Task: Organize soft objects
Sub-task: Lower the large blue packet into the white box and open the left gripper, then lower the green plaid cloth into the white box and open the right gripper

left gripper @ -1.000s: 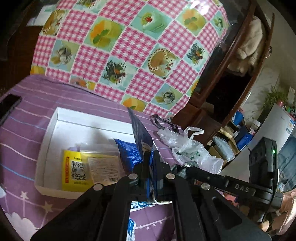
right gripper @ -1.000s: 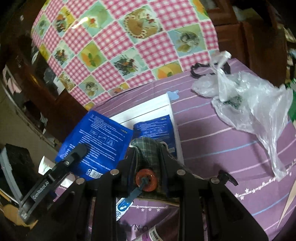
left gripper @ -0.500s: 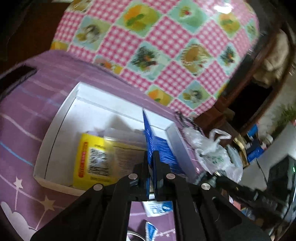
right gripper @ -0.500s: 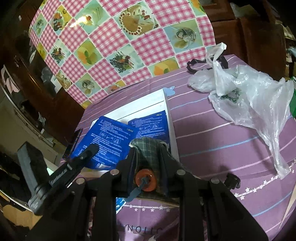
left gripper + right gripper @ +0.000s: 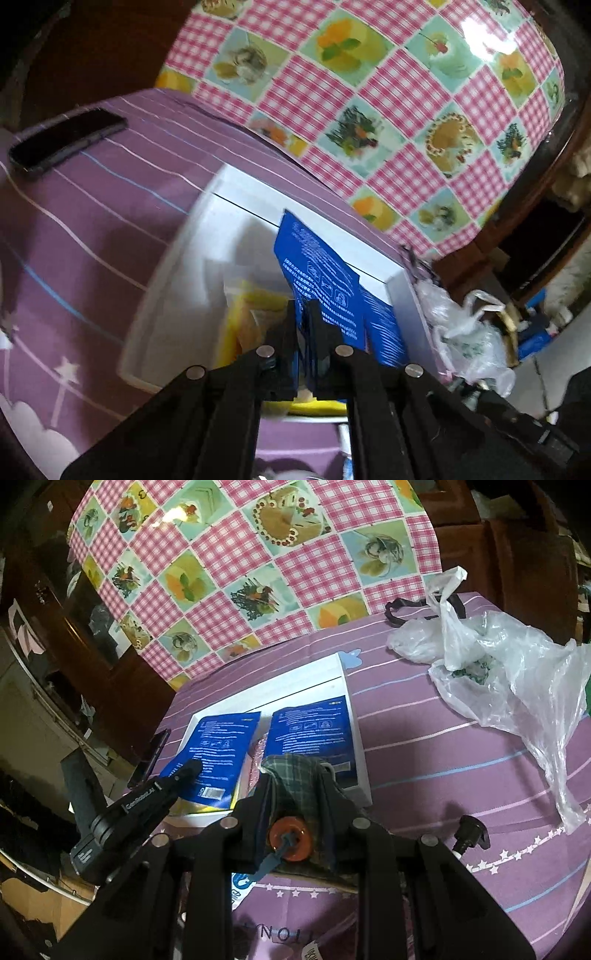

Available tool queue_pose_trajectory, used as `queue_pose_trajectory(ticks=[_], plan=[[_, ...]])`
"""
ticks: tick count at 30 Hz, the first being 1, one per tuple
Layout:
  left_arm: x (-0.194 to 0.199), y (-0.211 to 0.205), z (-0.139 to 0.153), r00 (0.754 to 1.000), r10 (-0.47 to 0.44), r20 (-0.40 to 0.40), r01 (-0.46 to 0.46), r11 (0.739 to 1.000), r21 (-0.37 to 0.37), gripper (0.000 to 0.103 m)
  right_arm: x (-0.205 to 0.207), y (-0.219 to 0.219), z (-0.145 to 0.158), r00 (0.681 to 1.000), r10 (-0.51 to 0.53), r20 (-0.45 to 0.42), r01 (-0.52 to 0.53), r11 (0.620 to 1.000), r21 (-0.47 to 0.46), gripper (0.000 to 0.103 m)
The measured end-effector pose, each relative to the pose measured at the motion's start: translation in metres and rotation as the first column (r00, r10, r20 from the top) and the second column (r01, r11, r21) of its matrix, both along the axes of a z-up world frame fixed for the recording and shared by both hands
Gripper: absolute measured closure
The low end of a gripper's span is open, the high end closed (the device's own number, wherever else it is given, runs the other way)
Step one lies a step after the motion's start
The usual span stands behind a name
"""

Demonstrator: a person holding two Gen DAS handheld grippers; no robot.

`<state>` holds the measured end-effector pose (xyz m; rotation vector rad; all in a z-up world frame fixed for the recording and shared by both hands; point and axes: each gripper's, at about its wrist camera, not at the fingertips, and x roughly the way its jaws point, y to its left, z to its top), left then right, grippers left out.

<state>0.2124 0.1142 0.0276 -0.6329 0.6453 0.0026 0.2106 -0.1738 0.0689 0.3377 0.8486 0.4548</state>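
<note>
My left gripper (image 5: 303, 306) is shut on a blue packet (image 5: 317, 266) and holds it over the white box (image 5: 177, 266); from the right wrist view this packet (image 5: 218, 753) lies low over the box's left half. A second blue packet (image 5: 314, 734) lies in the box's right half (image 5: 354, 716). Yellow packets (image 5: 240, 325) lie in the box under the held one. My right gripper (image 5: 293, 771) is shut on a green plaid cloth (image 5: 295, 779) just in front of the box.
A black phone (image 5: 66, 140) lies on the purple striped cloth left of the box. A crumpled clear plastic bag (image 5: 509, 672) and a black strap (image 5: 402, 607) lie to the right. A pink checkered cloth (image 5: 258, 561) hangs behind.
My left gripper has carried the blue packet forward and down over the box's left half. My right gripper still holds the plaid cloth in about the same place.
</note>
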Motion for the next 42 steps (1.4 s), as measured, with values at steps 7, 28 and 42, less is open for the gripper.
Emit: queue_pose_trajectory(ticks=[7, 28, 42], plan=[[-0.002, -0.018, 0.009, 0.996, -0.083, 0.029, 0.079, 0.990, 0.115, 0.059, 0.000, 0.002, -0.002, 1.000, 0.003, -0.002, -0.003, 1.000, -0.016, 0.076], [-0.027, -0.039, 0.034, 0.960, -0.202, 0.194, 0.160, 0.964, 0.211, 0.021, -0.006, 0.021, 0.008, 0.998, 0.022, 0.056, -0.021, 0.999, -0.025, 0.076], [-0.020, -0.022, 0.031, 0.966, -0.169, 0.196, 0.145, 0.981, 0.129, 0.021, 0.023, 0.049, 0.011, 0.997, 0.014, 0.071, -0.010, 0.999, -0.051, 0.076]])
